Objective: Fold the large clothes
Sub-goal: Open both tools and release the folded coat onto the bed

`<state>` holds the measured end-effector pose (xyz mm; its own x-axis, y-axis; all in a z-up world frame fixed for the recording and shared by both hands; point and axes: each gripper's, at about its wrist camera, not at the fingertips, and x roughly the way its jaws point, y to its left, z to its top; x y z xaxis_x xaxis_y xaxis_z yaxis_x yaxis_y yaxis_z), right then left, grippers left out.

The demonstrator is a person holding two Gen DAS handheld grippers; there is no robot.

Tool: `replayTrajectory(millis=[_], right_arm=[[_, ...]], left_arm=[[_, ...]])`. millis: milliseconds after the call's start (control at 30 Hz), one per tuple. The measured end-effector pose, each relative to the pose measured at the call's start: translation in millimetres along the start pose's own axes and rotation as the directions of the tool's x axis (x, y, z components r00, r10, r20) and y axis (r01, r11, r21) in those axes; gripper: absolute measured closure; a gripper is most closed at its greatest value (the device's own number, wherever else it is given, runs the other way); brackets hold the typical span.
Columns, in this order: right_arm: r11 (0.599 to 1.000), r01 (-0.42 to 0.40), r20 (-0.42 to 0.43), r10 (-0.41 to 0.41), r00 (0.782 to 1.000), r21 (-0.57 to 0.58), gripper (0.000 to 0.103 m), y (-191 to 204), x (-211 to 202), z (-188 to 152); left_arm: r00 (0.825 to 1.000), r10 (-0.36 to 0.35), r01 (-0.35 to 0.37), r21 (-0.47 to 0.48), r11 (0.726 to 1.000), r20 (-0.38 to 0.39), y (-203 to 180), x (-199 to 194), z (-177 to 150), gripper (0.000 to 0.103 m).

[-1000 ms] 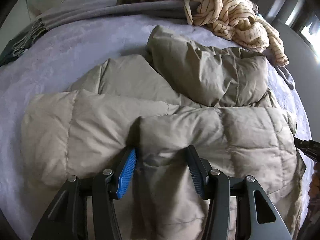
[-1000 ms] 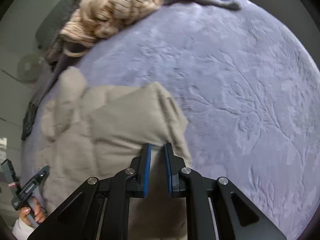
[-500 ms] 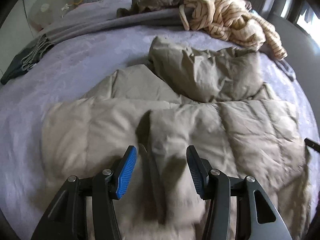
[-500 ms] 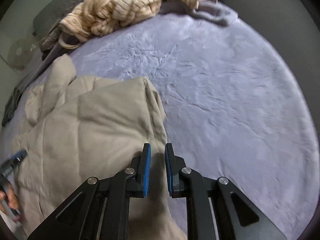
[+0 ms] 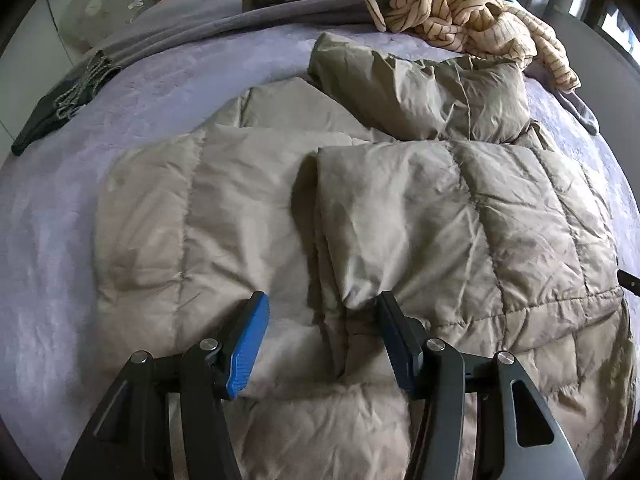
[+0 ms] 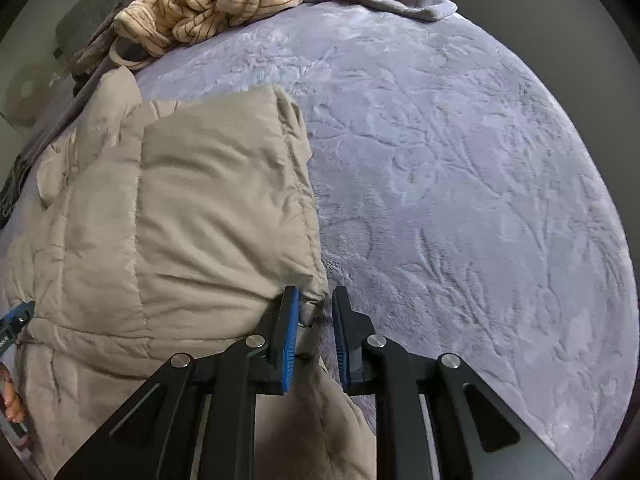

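A large beige quilted down jacket (image 5: pixel 460 216) lies spread on the purple bed cover, with one panel folded over onto its middle and its hood bunched at the far end. My left gripper (image 5: pixel 320 320) is open, hovering over the folded panel's near edge. In the right wrist view the jacket (image 6: pixel 180 216) fills the left half. My right gripper (image 6: pixel 314 312) has its jaws slightly apart around the jacket's right edge fold, with a bit of fabric between them.
A cream striped garment (image 5: pixel 460 4) and a brown one are heaped at the bed's far end, on a grey blanket (image 5: pixel 200 28). A dark fringed scarf (image 5: pixel 60 100) lies far left. Bare purple bed cover (image 6: pixel 460 200) lies right of the jacket.
The left gripper has pulled back from the folded panel, jaws staying open. The right gripper's jaws have parted slightly and it has drawn back along the jacket's right edge.
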<state>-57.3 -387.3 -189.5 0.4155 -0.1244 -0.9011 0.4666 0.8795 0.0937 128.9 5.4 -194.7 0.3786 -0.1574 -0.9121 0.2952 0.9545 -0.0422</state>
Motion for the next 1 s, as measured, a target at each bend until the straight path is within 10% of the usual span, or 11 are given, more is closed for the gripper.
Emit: replayTrajectory(millis=[467, 567, 1000], right_arm=[[0.993, -0.101, -0.110, 0.108, 0.988, 0.069, 0.051, 3, -64, -57], [0.989, -0.122, -0.141, 0.132, 0.981, 0.080, 0.049, 4, -71, -71], [0.970, -0.242, -0.234, 0.238, 0.943, 0.014, 0.034, 7, -104, -111]], left_arm=[[0.996, 0.007, -0.012, -0.045, 0.999, -0.094, 0, -71, -45, 0.045], [0.995, 0.016, -0.022, -0.061, 0.998, -0.094, -2, -87, -58, 0.001], [0.990, 0.045, -0.067, -0.171, 0.983, -0.134, -23, -149, -126, 0.001]])
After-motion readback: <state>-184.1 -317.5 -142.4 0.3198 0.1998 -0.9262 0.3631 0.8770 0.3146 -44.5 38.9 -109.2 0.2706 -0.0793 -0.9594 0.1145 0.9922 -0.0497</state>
